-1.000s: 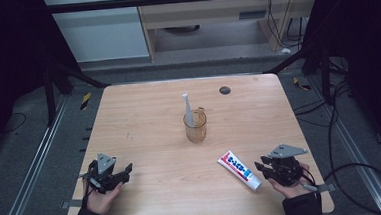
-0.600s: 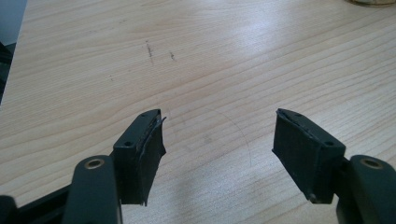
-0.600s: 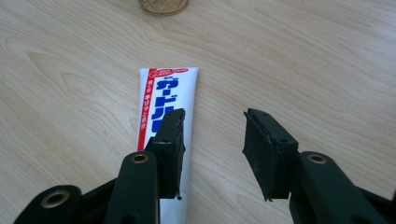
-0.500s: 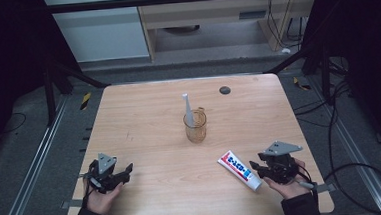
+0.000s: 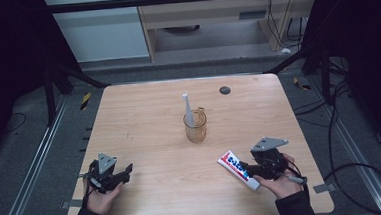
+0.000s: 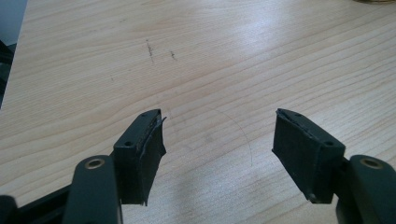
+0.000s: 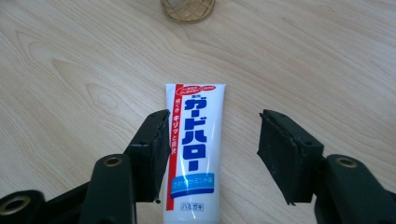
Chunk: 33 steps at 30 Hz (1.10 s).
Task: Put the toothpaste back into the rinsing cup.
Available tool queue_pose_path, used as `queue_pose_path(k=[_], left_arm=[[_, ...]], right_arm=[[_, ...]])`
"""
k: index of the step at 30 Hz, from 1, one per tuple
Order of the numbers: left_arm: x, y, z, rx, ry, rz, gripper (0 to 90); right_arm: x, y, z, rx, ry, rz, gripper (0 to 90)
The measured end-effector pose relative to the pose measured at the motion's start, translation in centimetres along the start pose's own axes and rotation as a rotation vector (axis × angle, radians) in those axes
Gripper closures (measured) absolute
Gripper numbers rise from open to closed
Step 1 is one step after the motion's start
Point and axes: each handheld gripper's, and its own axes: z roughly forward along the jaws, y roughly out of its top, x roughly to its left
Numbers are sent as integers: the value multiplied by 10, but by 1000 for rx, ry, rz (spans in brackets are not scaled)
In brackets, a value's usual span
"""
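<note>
Right hand-held gripper (image 7: 212,156), jaws spread, straddles the toothpaste tube (image 7: 194,149) lying flat between them, untouched.

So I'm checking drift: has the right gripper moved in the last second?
Yes, slightly: the right gripper edged left toward the toothpaste tube, which lies where it was, below the glass cup.

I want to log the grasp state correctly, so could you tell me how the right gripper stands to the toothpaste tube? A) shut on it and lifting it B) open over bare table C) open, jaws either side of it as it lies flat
C: the right gripper is open, with the toothpaste tube lying flat on the table between its spread jaws.
</note>
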Motion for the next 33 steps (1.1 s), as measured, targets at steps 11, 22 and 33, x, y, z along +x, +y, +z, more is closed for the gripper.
queue_pose_path(k=[11,22,33], left_arm=[[2,0,1,4,4,-10,321],[2,0,2,12,6,-9,319],[1,0,2,13,7,-1,317]], right_arm=[[7,7,23,70,13,-26,385],[9,4,38,151,14,-35,351],[5,-1,41,228,15,10,349]])
